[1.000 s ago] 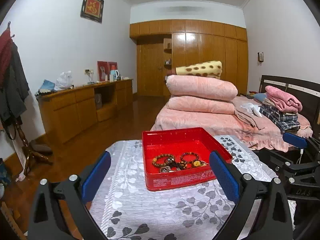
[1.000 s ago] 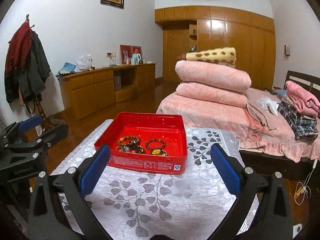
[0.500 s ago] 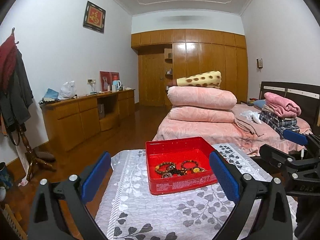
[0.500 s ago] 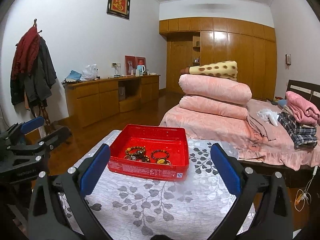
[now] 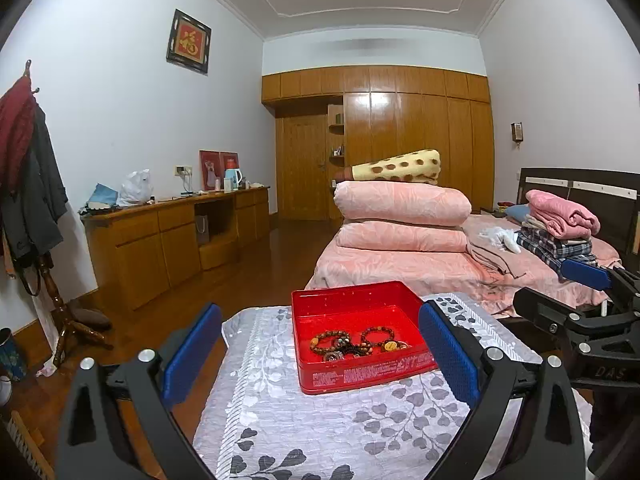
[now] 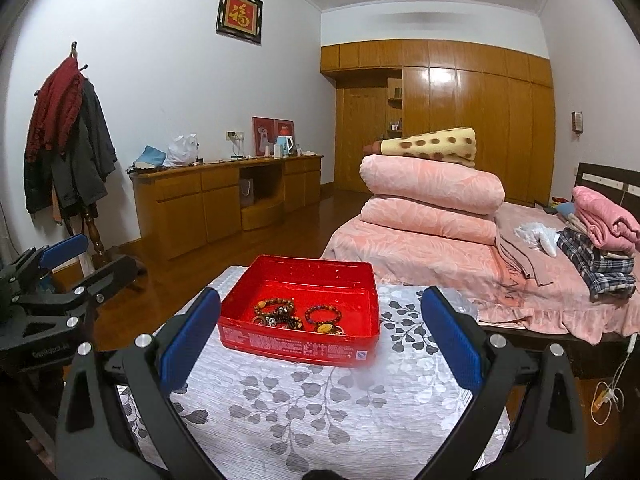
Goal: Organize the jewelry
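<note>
A red tin box (image 5: 360,374) (image 6: 298,346) stands on a table under a white leaf-patterned cloth (image 5: 320,420) (image 6: 304,400). Several beaded bracelets (image 5: 352,344) (image 6: 294,316) lie bunched inside it. My left gripper (image 5: 320,354) is open and empty, held back from the box and above the table's near part. My right gripper (image 6: 318,338) is open and empty, also back from the box. The right gripper shows at the right edge of the left wrist view (image 5: 580,280). The left gripper shows at the left edge of the right wrist view (image 6: 60,256).
A bed (image 5: 440,264) with stacked pink quilts stands just behind the table. A wooden sideboard (image 5: 172,236) runs along the left wall. A coat stand (image 6: 68,152) with hanging clothes is at the left. Wooden floor (image 5: 256,276) lies between them.
Both grippers have pulled back and tilted up from the table. The box looks smaller and lower in both views. Both grippers stayed open.
</note>
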Available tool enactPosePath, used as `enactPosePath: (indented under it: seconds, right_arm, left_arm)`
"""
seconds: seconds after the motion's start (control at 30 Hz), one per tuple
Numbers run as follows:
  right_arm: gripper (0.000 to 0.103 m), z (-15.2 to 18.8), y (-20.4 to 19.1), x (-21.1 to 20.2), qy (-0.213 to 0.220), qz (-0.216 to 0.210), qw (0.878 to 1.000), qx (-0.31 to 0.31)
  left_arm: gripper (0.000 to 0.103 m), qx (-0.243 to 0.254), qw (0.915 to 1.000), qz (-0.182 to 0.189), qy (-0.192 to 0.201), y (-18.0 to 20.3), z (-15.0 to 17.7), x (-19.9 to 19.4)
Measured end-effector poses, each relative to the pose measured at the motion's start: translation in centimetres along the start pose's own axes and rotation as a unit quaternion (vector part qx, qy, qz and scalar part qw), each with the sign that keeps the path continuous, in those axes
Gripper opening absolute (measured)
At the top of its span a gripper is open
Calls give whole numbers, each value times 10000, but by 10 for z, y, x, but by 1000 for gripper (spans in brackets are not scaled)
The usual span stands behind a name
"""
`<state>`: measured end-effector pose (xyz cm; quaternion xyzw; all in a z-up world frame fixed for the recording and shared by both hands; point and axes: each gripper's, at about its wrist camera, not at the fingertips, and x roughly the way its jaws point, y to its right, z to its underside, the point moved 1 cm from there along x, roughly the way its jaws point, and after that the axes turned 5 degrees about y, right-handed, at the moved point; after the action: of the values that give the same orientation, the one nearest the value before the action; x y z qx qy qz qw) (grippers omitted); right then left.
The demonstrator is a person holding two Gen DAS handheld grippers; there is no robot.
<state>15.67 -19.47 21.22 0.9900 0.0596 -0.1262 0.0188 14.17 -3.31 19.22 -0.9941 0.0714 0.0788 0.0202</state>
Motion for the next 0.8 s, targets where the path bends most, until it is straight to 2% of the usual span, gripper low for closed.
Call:
enactPosePath:
  seconds: [0.8]
  right_arm:
    - [97, -5, -1, -3, 56, -18, 10000, -13]
  left_arm:
    - [97, -38, 10000, -3, 68, -1, -3, -6]
